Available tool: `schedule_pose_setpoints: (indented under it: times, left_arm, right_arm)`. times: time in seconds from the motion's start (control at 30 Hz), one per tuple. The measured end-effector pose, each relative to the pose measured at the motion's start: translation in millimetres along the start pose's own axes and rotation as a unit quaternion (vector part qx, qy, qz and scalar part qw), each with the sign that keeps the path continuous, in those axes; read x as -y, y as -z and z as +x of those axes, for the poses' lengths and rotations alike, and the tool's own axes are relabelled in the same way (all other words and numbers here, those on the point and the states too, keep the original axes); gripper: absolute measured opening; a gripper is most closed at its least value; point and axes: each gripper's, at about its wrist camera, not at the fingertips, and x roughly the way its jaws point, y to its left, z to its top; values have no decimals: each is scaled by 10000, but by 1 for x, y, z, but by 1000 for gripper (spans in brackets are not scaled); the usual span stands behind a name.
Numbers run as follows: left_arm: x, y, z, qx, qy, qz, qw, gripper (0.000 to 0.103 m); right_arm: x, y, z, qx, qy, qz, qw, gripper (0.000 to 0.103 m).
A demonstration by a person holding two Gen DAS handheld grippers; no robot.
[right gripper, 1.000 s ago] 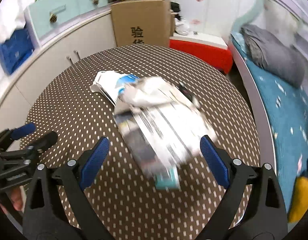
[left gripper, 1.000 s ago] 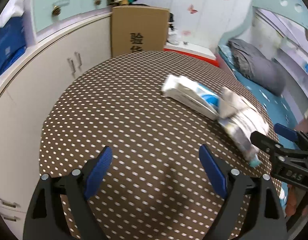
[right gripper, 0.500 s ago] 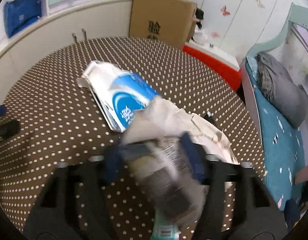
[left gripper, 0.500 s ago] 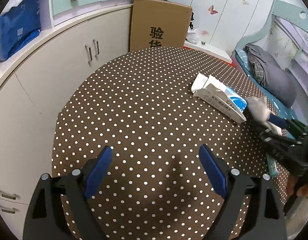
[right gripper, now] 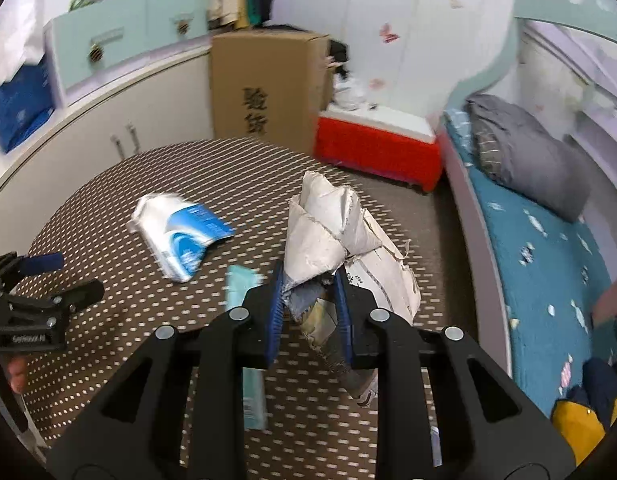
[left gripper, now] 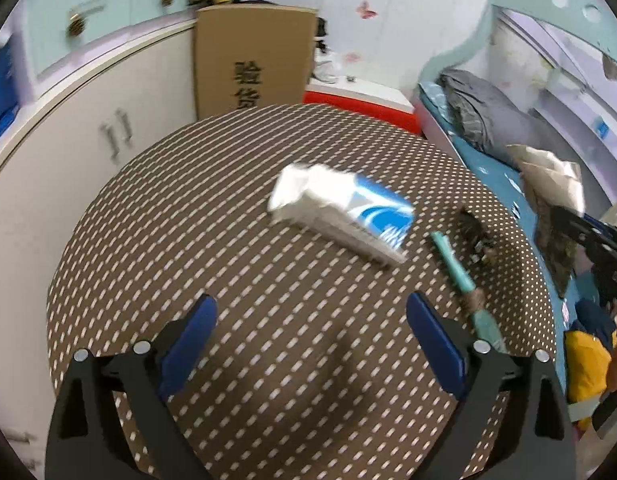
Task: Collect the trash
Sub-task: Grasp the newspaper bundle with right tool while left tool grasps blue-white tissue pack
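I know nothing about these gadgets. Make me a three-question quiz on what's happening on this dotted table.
1. True or false: the right gripper is clamped on the crumpled paper packaging.
2. What does the left gripper hold? A) the blue-and-white packet B) nothing C) the teal tube
3. Fill in: lying on the table beside the blue-and-white packet is a ____ tube.

Key: 1 true. 2 B; its jaws stand wide apart. 3 teal.
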Motion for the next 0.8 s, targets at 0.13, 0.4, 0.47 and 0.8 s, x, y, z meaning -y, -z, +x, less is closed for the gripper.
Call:
schedule_pose_setpoints:
  times: [0.13, 0.4, 0.47, 0.8]
  left_arm:
    - [27, -23, 23, -137, -84, 474, 9987, 95]
    - [73, -57, 91, -295, -1030, 1256, 9863, 96]
    - [76, -62, 107, -402, -1329, 1329, 9814, 96]
    - [30, -73, 79, -539, -1, 170, 9984, 33]
  right_arm:
    - [30, 2, -6, 17, 229, 270, 9994, 23]
    - [70, 12, 12, -273, 548, 596, 9963, 23]
    - [76, 15, 17, -346, 559, 668, 9956, 23]
    - [93, 27, 14, -413, 605, 883, 9934, 23]
